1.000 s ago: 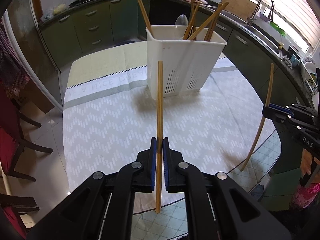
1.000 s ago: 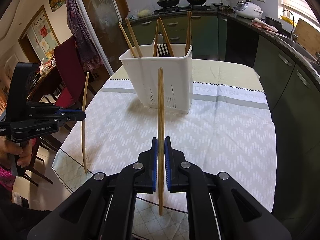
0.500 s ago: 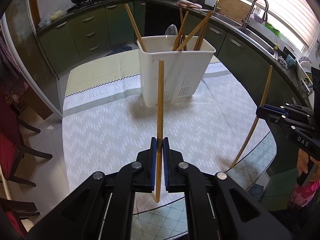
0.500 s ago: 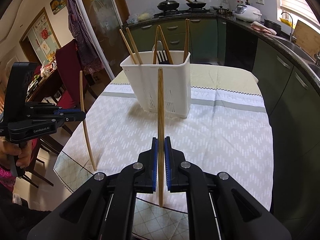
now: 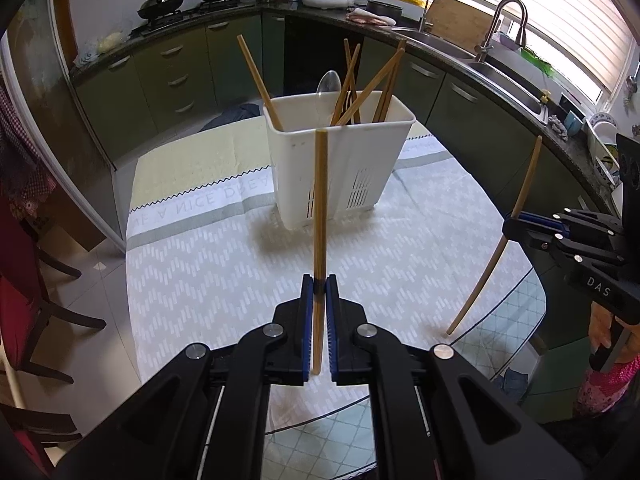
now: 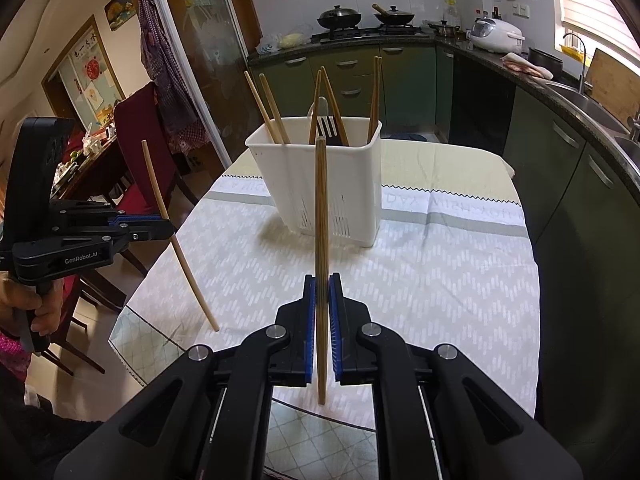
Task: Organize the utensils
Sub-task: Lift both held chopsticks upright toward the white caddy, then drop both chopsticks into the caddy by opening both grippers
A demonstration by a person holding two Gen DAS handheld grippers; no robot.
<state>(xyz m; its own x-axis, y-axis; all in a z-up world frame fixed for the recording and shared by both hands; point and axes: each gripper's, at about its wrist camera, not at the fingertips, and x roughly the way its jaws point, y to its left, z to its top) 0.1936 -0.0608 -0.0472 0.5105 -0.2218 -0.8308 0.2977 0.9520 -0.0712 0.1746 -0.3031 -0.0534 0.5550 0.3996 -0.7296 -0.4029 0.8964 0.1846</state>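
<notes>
tongs: black arms | blue ribbed pads | silver screws | white "GenRobot.AI", "DAS" lettering | pink sleeve

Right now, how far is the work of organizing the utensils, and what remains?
Mostly done: the white holder on the tablecloth already has several chopsticks, a spoon and a black fork standing in it. In hand: the left gripper is shut on one chopstick, and the right gripper on another chopstick, both short of the holder. Left: dropping these two in; no loose utensils show on the cloth.
</notes>
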